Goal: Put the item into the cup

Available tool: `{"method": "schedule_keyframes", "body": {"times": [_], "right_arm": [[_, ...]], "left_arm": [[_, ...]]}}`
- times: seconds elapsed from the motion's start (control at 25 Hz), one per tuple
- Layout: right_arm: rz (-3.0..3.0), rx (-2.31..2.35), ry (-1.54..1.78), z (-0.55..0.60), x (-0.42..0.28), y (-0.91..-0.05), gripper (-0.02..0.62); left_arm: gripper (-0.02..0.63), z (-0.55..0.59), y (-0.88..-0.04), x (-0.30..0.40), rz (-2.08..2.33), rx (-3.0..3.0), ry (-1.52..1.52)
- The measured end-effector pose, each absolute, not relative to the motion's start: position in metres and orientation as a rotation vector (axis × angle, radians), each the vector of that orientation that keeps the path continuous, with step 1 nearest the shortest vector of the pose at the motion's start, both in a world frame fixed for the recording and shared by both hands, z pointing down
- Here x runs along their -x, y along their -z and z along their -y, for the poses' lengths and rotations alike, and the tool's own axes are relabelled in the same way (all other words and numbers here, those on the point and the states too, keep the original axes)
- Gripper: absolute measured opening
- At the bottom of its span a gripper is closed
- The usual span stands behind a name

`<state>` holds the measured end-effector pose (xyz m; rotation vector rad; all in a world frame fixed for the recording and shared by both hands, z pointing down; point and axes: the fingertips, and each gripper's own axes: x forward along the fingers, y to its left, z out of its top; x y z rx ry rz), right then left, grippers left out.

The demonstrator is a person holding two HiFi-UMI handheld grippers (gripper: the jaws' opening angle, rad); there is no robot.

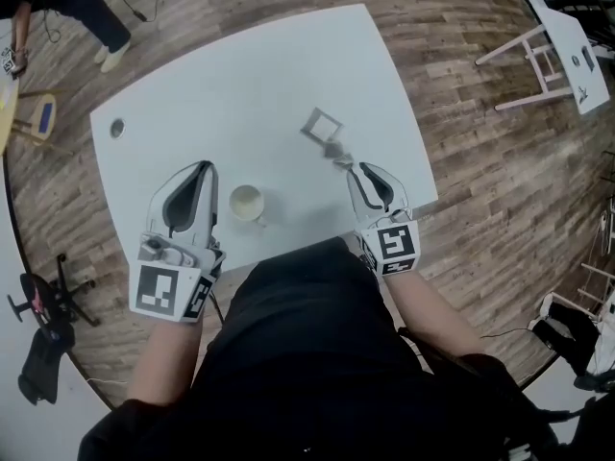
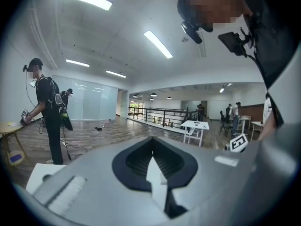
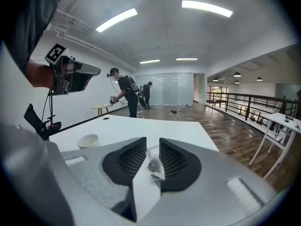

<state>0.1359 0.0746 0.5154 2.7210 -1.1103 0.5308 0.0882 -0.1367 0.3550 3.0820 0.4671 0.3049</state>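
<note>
Matt table, smooth cup, wood-plank floor

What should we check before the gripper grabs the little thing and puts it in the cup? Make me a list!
1. Right gripper jaws apart: ok.
2. Small clear item sits between those jaws: ok.
3. Pads squeezing the item: not ok, a gap shows beside it.
4. Cup upright on the white table, mouth uncovered: ok.
5. Left gripper shut and not touching the cup: ok.
6. Item lifted off the table: cannot tell.
</note>
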Motion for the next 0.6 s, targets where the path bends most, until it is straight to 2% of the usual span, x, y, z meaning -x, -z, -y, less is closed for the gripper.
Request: {"method": "schedule_keyframes", "body": {"times": [0.6], "right_arm": [[1.081, -2.654, -0.702, -0.077, -0.134, -0.561, 0.13]], "left_arm": [[-0.002, 0.13, -0.373, -0.103, -0.519, -3.058, -0.407]]}}
